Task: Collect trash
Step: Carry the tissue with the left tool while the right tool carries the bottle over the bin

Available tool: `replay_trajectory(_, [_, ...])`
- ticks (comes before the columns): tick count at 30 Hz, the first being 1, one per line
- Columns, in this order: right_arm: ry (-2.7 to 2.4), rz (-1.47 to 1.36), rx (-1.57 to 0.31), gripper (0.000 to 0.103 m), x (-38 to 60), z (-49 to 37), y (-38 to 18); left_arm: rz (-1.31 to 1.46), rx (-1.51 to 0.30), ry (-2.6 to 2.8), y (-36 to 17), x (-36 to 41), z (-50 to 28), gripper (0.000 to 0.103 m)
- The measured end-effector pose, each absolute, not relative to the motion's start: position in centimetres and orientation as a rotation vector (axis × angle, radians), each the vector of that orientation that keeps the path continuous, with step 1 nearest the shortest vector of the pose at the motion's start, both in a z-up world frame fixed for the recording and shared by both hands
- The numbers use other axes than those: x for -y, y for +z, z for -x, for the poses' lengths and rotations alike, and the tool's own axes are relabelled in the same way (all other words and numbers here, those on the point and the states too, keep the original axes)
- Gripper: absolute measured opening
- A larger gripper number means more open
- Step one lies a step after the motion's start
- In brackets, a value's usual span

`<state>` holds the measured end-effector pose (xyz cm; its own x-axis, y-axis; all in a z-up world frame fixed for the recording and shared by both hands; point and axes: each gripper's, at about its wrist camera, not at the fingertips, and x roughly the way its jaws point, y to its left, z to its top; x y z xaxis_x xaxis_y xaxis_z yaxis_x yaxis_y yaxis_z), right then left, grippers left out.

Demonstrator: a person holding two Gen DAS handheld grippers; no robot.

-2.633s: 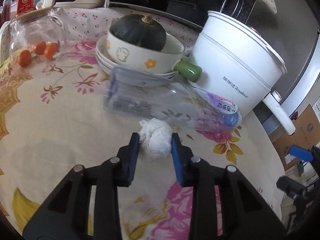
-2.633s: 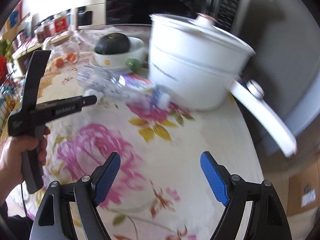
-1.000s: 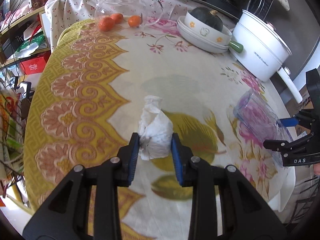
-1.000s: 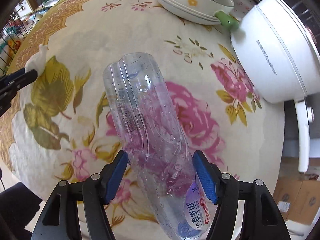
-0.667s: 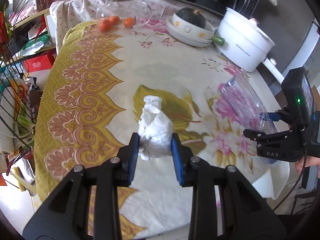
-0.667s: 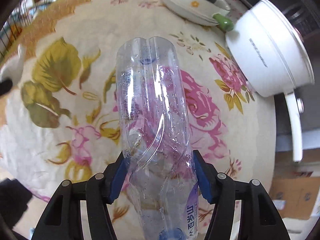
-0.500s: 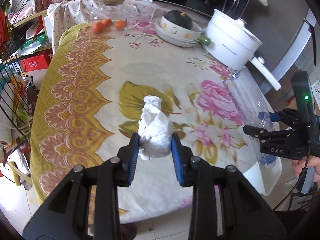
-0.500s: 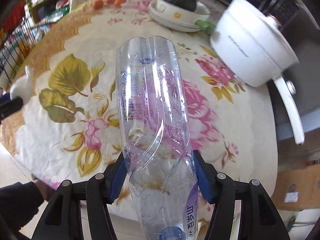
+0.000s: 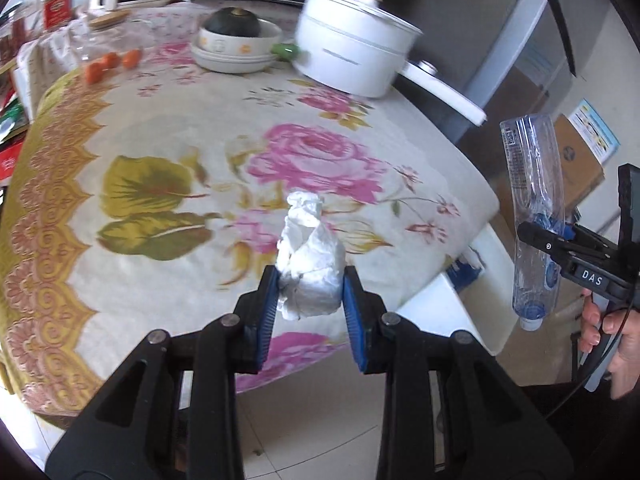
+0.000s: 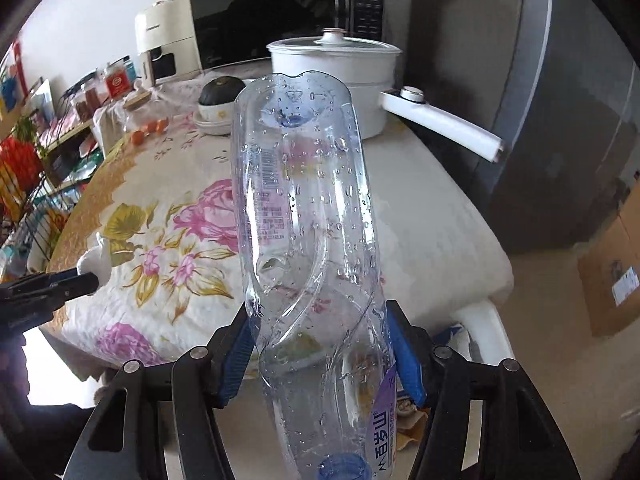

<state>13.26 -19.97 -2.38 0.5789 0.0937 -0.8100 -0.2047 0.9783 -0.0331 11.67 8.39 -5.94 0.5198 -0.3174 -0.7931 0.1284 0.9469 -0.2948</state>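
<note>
My left gripper point(image 9: 308, 304) is shut on a crumpled white tissue point(image 9: 310, 262) and holds it in the air over the near edge of the floral table point(image 9: 160, 128). My right gripper point(image 10: 320, 352) is shut on a crushed clear plastic bottle point(image 10: 304, 208), held cap down with its base up. The bottle point(image 9: 534, 200) and right gripper point(image 9: 560, 240) show at the right of the left wrist view, off the table's edge. The tissue point(image 10: 96, 264) and left gripper tip point(image 10: 76, 282) show at the left of the right wrist view.
On the table's far side stand a white pot point(image 9: 352, 56) with a long handle point(image 9: 444, 92), a bowl with a dark squash point(image 9: 236, 40), small orange fruits point(image 9: 108, 64) and a glass jar. A microwave point(image 10: 288, 12) and cardboard boxes point(image 9: 576, 160) stand behind and right.
Both grippers have pulled back from the table's middle toward its near edge, still holding the tissue and the bottle. The bottle has tipped more upright, cap down.
</note>
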Motion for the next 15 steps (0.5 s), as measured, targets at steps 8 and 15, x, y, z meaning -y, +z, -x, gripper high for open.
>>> replay_trajectory(8, [0.100, 0.071, -0.895, 0.064, 25.8, -12.3, -0.4, 0.144, -1.008, -0.444, -6.2, 0.3, -13.7, 0.034])
replay_trajectory(15, [0.047, 0.005, -0.916, 0.064, 29.6, -12.0, -0.7, 0.074, -1.039, -0.612, -7.4, 9.9, -13.7, 0.034])
